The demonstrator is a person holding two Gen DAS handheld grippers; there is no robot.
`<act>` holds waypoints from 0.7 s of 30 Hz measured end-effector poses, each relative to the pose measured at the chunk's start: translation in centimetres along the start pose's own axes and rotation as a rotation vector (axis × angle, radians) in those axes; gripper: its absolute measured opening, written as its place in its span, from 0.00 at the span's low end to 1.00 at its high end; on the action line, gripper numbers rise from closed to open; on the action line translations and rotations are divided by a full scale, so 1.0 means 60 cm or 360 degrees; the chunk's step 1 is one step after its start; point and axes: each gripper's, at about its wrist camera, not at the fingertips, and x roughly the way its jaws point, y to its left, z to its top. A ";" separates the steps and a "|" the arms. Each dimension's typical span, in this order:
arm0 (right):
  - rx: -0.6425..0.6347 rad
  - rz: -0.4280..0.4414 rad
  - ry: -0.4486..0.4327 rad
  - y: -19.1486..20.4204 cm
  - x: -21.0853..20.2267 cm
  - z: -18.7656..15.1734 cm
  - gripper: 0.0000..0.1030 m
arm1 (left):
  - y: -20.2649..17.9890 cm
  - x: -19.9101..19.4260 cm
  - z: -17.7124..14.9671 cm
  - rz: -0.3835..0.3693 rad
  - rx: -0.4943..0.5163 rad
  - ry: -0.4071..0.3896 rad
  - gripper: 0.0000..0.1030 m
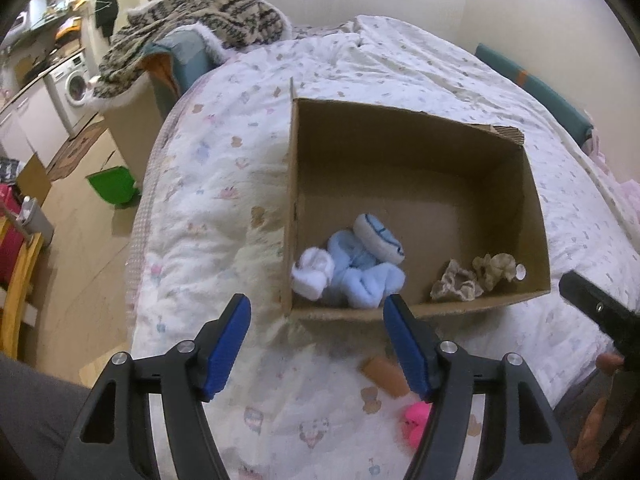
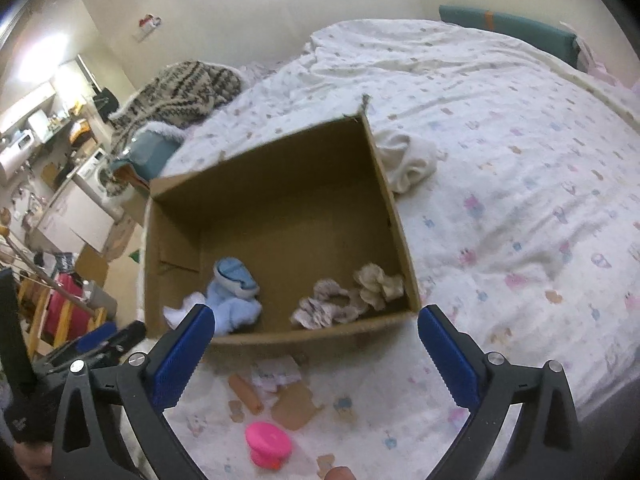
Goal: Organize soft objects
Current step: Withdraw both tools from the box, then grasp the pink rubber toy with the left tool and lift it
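Observation:
An open cardboard box [image 1: 536,216] [image 2: 394,216] sits on the bed. Inside, near its front wall, lie rolled light-blue socks [image 1: 362,268] [image 2: 236,304], a white sock [image 1: 312,270] and two beige scrunchies [image 1: 456,284] [image 2: 378,282]. My left gripper [image 1: 318,302] hovers open just before the box's front left corner, nothing between its blue pads. My right gripper [image 2: 316,312] stands wide open in front of the box, also empty. On the quilt under them lie a pink soft toy [image 2: 266,446] [image 1: 416,416], an orange-brown roll [image 2: 245,392] [image 1: 384,372] and a small patterned cloth [image 2: 276,374].
A crumpled white cloth [image 2: 408,158] lies against the box's far right side. A patterned knit blanket [image 1: 192,20] is heaped at the bed's far left end. The bed's left edge drops to a floor with a green bin [image 1: 114,188].

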 end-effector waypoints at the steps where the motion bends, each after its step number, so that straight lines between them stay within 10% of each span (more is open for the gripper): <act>1: 0.0002 -0.0004 0.0015 -0.001 0.000 -0.003 1.00 | 0.000 -0.003 -0.006 0.0005 -0.0003 0.0000 0.64; 21: 0.0222 -0.0051 0.0223 -0.044 0.021 -0.040 1.00 | -0.125 0.084 -0.133 -0.0333 0.0208 0.0569 0.64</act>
